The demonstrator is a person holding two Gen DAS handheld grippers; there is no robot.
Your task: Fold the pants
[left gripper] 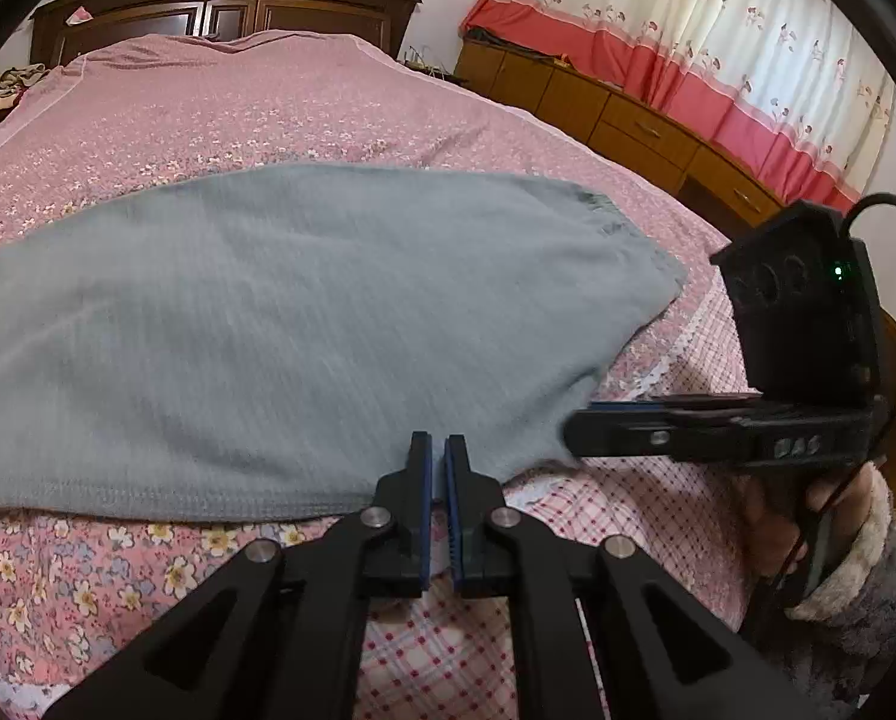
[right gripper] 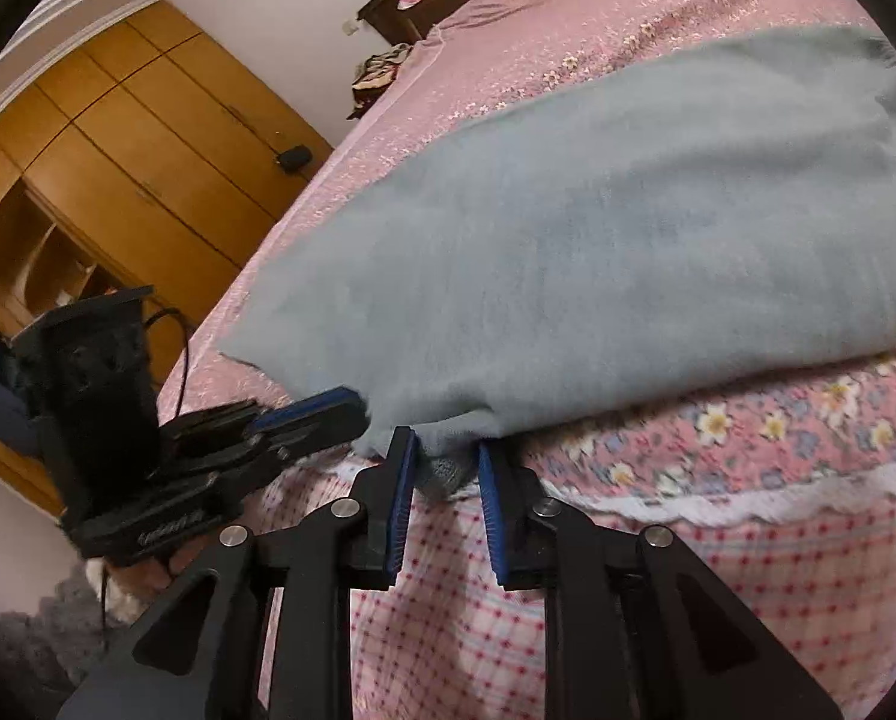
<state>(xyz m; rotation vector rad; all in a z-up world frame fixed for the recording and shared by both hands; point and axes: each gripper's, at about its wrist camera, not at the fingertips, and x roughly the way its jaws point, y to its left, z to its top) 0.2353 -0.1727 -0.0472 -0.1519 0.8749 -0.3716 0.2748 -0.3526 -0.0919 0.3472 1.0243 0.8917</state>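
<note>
Pants (left gripper: pixel 303 330) lie flat across the bed (left gripper: pixel 207 114), near edge at 6 o'clock. Left claw (left gripper: pixel 438 450) nearly closed, pinching the hem; right claw (right gripper: pixel 444 462) half-open around a bunched corner (grip unconfirmed). Next, likely: clamp, then lift together toward 12 o'clock.

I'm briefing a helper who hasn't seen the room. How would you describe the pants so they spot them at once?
Start at the big bed with the pink floral cover. Near its front edge lie the pants, a wide flat piece of fabric spread across it. They are plain grey-blue knit, the only unpatterned cloth on the flowered and checked bedding.
</note>
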